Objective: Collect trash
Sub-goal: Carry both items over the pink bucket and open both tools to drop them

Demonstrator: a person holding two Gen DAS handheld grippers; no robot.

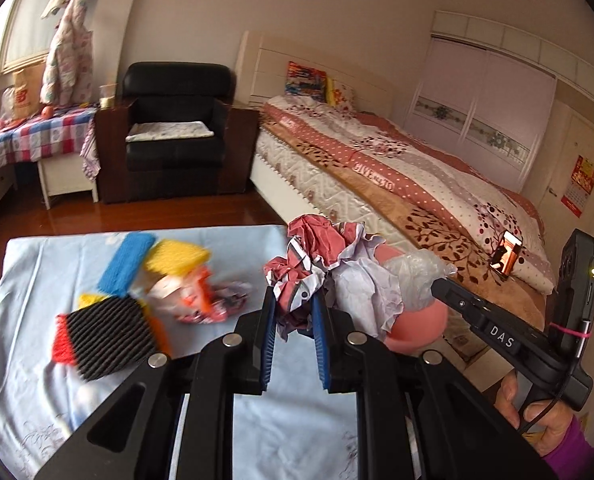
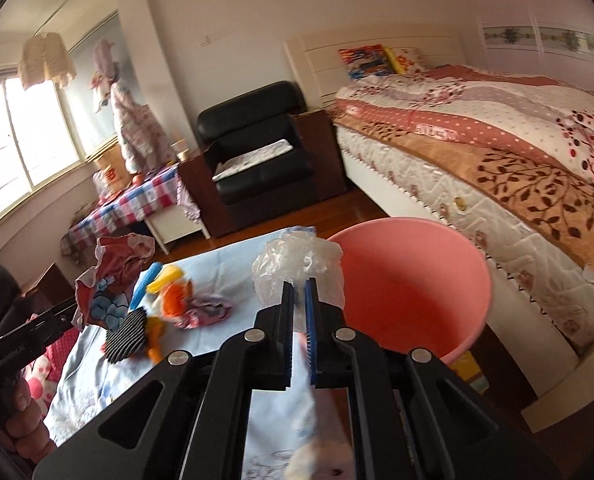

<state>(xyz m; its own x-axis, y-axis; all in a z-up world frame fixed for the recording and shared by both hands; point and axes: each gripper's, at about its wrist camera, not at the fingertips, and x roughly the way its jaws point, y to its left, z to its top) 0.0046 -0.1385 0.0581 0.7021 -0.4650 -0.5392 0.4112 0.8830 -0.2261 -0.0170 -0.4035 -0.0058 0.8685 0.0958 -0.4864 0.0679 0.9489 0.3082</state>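
My left claw [image 1: 293, 300] pinches crumpled red-and-white paper [image 1: 325, 260] beside the pink bin [image 2: 413, 280]; my right claw [image 2: 299, 292], its arm marked "DAS", pinches a clear plastic bag [image 2: 297, 264] above the desk [image 1: 49, 264].

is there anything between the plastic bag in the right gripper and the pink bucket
Nothing visible. The clear plastic bag, pinched in the right gripper, is beside the pink bucket's open rim, and the bucket looks empty inside.

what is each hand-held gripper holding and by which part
Left hand-held gripper pinches the crumpled red-and-white paper at its lower edge. Right hand-held gripper pinches the clear plastic bag at its bottom.
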